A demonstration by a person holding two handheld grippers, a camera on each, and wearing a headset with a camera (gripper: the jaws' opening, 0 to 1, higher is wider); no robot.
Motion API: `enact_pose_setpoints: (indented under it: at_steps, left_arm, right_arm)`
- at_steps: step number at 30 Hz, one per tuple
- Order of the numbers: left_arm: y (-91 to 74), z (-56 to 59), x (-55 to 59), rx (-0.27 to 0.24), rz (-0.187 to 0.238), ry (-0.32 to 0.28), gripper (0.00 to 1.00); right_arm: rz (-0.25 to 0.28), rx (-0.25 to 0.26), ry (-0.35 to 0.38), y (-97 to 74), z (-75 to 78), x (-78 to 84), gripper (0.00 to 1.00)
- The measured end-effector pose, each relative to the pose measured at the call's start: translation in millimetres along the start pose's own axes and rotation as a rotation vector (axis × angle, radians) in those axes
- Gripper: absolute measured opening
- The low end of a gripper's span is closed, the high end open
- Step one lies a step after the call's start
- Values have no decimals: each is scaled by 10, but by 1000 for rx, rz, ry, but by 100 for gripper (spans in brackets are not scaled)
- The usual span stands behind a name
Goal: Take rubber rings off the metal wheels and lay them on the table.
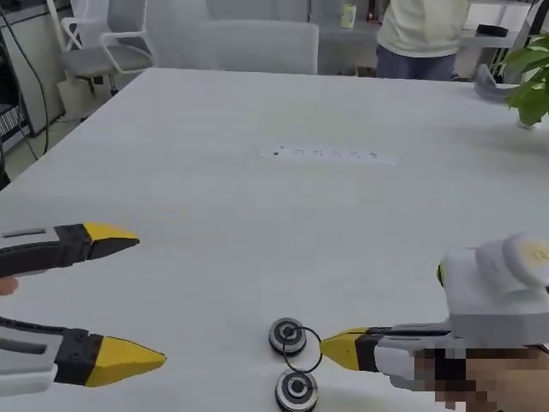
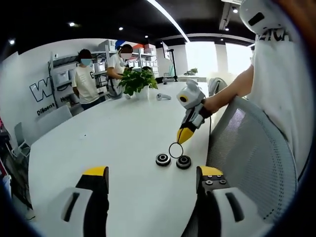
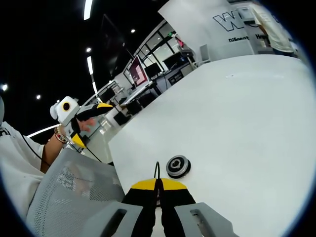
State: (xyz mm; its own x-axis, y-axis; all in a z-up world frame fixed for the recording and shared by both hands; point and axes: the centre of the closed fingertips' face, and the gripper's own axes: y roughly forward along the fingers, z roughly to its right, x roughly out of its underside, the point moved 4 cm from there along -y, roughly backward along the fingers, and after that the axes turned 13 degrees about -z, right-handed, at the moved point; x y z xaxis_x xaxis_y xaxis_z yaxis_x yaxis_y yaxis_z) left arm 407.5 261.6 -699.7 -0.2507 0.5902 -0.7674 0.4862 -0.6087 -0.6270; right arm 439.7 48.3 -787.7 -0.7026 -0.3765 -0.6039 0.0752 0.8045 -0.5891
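Right gripper [image 1: 330, 348] pinches a rubber ring [image 1: 318, 336] between two metal wheels

The right gripper reaches in low from the right, jaws clenched on the thin ring, which stands as a free loop between the far wheel [image 1: 287, 336] and the near wheel [image 1: 297, 390], close to the table's [image 1: 283, 215] near edge; the left gripper [image 1: 147, 300] hangs well apart to the left, jaws spread and holding nothing; a potted plant [image 1: 532, 81] sits at the far right corner; a person [image 1: 425, 34] stands beyond the far edge.

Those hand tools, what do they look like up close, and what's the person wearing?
The left tool and right tool each have two pointed yellow tips on black jaws, with grey-white plastic bodies behind. The person wears a white short-sleeved shirt.
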Motion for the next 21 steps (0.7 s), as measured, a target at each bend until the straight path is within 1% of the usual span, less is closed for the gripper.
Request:
enact_pose_setpoints:
  at_steps: [2, 6, 10, 15, 17, 21]
  left_arm:
    - [-25, -7, 38, -11, 3, -14, 70]
    - [-80, -16, 150, -41, 0, -56, 72]
    - [-93, -7, 225, -63, -1, -92, 73]
    - [-68, 28, 309, -77, -6, -130, 74]
    - [-46, 48, 328, -78, -4, -145, 74]
    - [7, 100, 357, -70, -7, -158, 75]
  right_arm:
    - [4, -3, 7, -4, 3, -3, 0]
    - [6, -3, 11, -8, 10, 0, 0]
    - [10, -2, 14, -16, 18, -3, 0]
    - [20, -1, 18, -34, 23, -16, 0]
    - [26, -1, 22, -42, 25, -23, 0]
    - [41, 0, 27, -70, 30, -43, 0]
